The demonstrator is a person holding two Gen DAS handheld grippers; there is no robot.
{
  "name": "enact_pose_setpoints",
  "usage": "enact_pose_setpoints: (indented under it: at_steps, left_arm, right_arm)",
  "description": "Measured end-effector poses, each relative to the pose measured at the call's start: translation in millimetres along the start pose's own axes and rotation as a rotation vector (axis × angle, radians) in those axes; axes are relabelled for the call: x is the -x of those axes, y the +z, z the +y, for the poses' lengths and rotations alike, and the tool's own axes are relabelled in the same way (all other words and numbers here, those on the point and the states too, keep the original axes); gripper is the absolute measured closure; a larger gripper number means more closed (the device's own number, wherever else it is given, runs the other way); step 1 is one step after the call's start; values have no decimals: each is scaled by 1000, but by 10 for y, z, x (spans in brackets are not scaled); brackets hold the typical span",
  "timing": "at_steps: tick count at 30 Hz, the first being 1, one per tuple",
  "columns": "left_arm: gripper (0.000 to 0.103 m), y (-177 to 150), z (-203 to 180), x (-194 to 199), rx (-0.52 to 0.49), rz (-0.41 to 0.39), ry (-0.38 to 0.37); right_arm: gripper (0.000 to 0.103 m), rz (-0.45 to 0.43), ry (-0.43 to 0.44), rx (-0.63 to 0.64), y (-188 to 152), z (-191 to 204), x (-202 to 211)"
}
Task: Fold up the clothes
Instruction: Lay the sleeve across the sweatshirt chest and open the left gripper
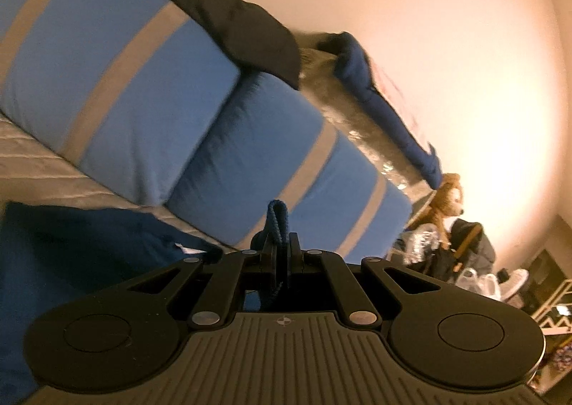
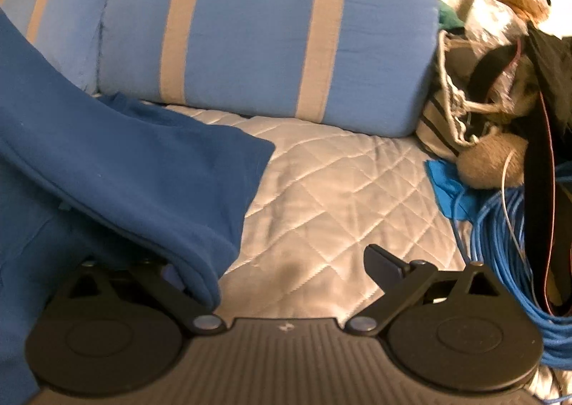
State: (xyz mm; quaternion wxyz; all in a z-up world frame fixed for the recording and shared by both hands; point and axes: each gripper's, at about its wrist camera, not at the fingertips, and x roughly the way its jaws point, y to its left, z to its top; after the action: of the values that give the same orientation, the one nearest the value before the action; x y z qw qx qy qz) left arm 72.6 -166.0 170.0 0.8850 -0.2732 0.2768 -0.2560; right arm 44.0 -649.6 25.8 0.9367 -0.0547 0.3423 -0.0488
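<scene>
The left gripper [image 1: 282, 255] is pinching a dark blue braided drawstring loop [image 1: 278, 217] between fully closed jaws at lower centre, the dark blue fleece garment [image 1: 71, 247] trailing off to the lower left. The right gripper [image 2: 286, 269] is standing wide open with nothing clamped; the garment's folded hem [image 2: 200, 272] is draping over its left finger. Bare quilted silver bedspread [image 2: 339, 190] is lying open ahead to the right. Two blue grey-striped pillows [image 2: 268, 29] are bordering it above, and a coil of blue cable [image 2: 500, 244] is edging the right.
</scene>
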Motion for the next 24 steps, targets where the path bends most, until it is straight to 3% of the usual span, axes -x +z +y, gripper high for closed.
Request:
enact_pose_setpoints:
  at_steps: [9,15,24]
  left_arm:
    - [98,-38,462,234,-35,57,117]
    - [98,-127,731,338,-70,112,172]
    - [98,-420,1048,388,-184,234,233]
  right_arm:
    - [5,0,0,65,15,180,27]
    - [15,-17,7,140,40,292,94]
    - [50,-12,77,239,46,502,182]
